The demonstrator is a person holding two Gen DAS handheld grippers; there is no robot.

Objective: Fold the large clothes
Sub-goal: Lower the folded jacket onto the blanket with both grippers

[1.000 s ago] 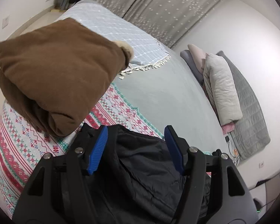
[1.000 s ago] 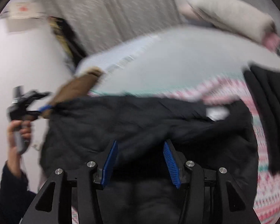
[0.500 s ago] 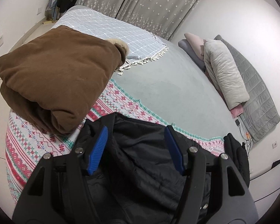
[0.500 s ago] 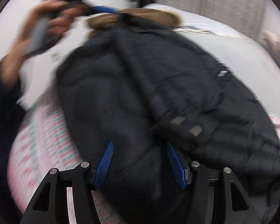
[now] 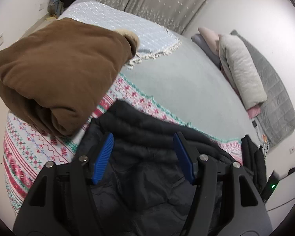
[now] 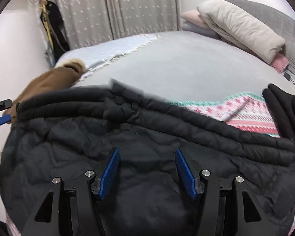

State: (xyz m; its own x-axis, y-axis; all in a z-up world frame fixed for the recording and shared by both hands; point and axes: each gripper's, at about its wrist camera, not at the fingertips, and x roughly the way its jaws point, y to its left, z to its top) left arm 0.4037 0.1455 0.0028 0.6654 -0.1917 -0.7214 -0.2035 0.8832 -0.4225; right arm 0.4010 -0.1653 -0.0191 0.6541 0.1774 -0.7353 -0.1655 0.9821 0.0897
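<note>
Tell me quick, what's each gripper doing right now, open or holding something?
Left gripper: open, holding nothing, over the black quilted puffer jacket.
Right gripper: open, holding nothing, over the same jacket.

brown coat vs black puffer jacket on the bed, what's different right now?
The brown plush coat is folded into a thick stacked bundle; the black quilted puffer jacket lies spread wide and flat. The brown coat has a pale fur trim, while the black jacket shows stitched channels and round snaps. Both rest on the red-and-green patterned blanket, side by side.
</note>
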